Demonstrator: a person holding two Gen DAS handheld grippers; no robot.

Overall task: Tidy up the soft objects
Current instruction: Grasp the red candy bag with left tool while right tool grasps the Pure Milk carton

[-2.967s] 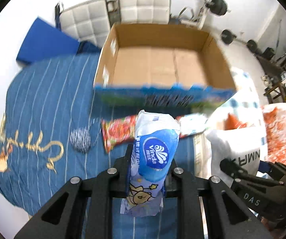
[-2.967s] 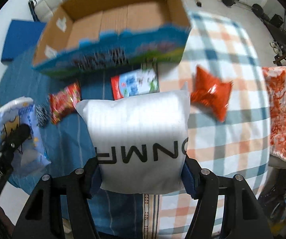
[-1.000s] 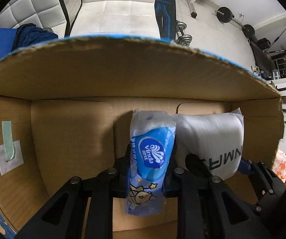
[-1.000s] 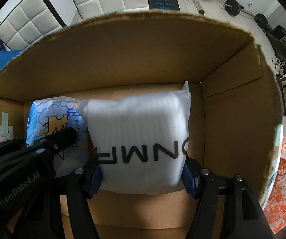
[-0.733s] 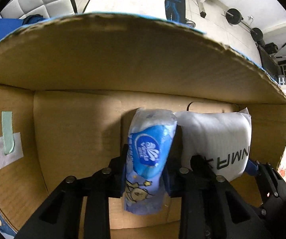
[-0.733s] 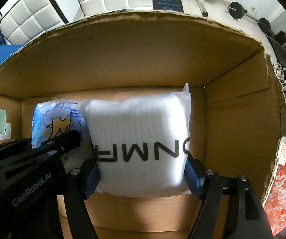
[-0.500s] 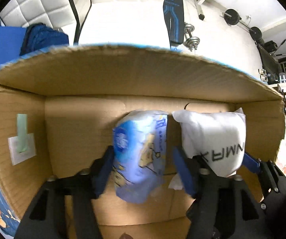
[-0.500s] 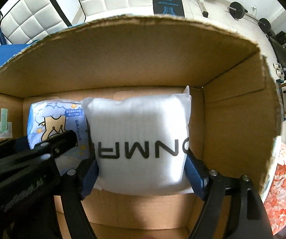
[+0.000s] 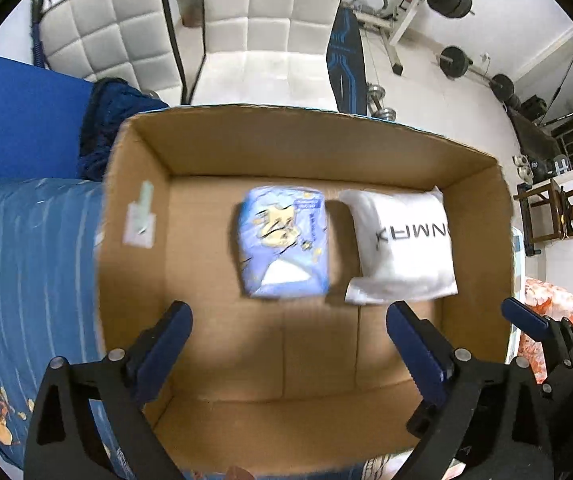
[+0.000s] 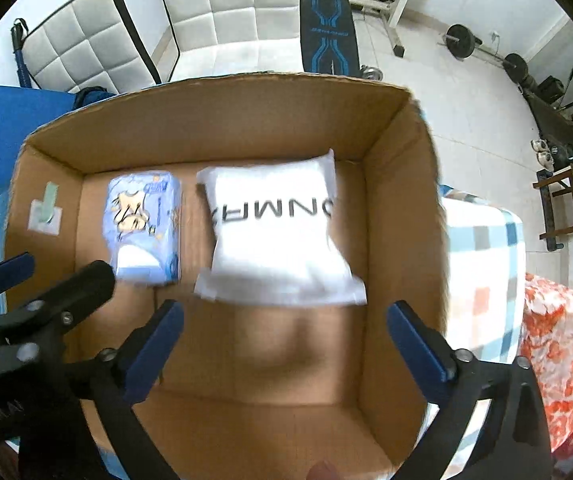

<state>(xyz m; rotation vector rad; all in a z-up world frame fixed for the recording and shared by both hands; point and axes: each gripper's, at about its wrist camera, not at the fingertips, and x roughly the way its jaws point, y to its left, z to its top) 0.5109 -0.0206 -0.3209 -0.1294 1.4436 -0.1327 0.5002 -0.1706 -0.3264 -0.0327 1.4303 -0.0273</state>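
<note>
One cardboard box [image 9: 474, 216], two soft items inside, one blue tissue pack [image 9: 284, 250], one white pillow [image 10: 274, 240], left gripper [image 9: 288, 336] and right gripper [image 10: 284, 336] both spread wide, holding nothing

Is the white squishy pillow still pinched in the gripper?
No, the white soft pillow lies on the brown cardboard box floor, beyond the open right gripper.
</note>
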